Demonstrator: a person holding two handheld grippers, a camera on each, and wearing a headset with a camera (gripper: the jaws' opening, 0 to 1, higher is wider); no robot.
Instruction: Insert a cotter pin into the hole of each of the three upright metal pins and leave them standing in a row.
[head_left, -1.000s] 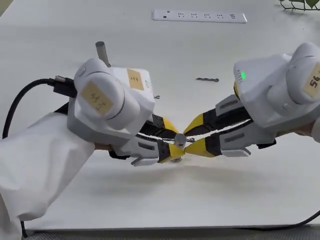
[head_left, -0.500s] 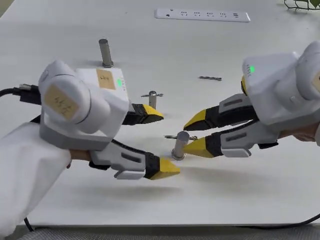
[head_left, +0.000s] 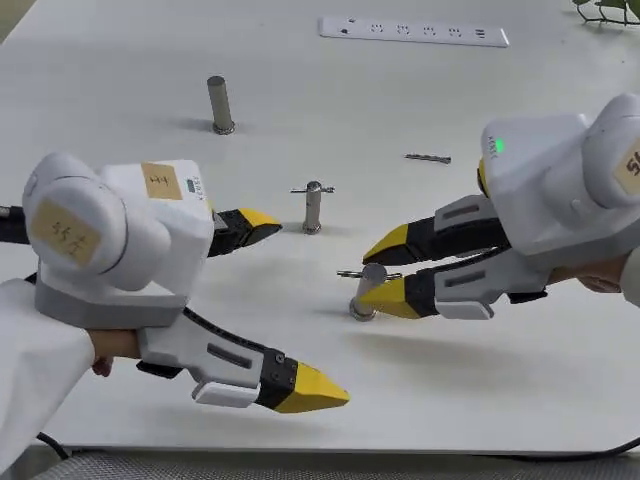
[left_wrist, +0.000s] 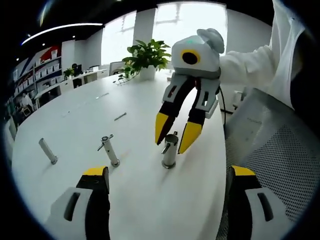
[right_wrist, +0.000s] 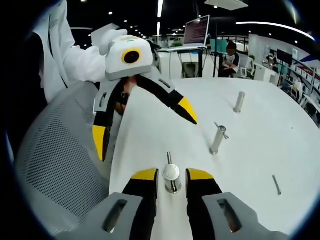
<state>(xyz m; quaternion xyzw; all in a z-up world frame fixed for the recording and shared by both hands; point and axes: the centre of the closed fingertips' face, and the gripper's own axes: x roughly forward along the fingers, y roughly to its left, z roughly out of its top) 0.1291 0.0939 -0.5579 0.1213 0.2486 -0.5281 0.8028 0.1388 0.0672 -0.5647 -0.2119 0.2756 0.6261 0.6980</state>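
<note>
Three upright metal pins stand on the white table. The far pin (head_left: 219, 104) has nothing through it. A cotter pin crosses the top of the middle pin (head_left: 313, 207). The near pin (head_left: 367, 291) also carries a cotter pin (head_left: 352, 274) through its top. My right gripper (head_left: 384, 272) is open, its yellow fingertips close on either side of the near pin (right_wrist: 171, 178). My left gripper (head_left: 293, 306) is open wide, left of that pin and holding nothing. In the left gripper view the right gripper (left_wrist: 173, 140) straddles the near pin (left_wrist: 169, 152). A loose cotter pin (head_left: 428, 158) lies flat farther back.
A white power strip (head_left: 413, 31) lies along the table's far edge. The near table edge runs just below my left gripper. A mesh chair (right_wrist: 55, 150) stands beside the table, and a potted plant (left_wrist: 145, 57) sits at its far end.
My left gripper has opened, left the near pin and drawn back to the left. The right gripper has stayed at the near pin, its jaws slightly wider.
</note>
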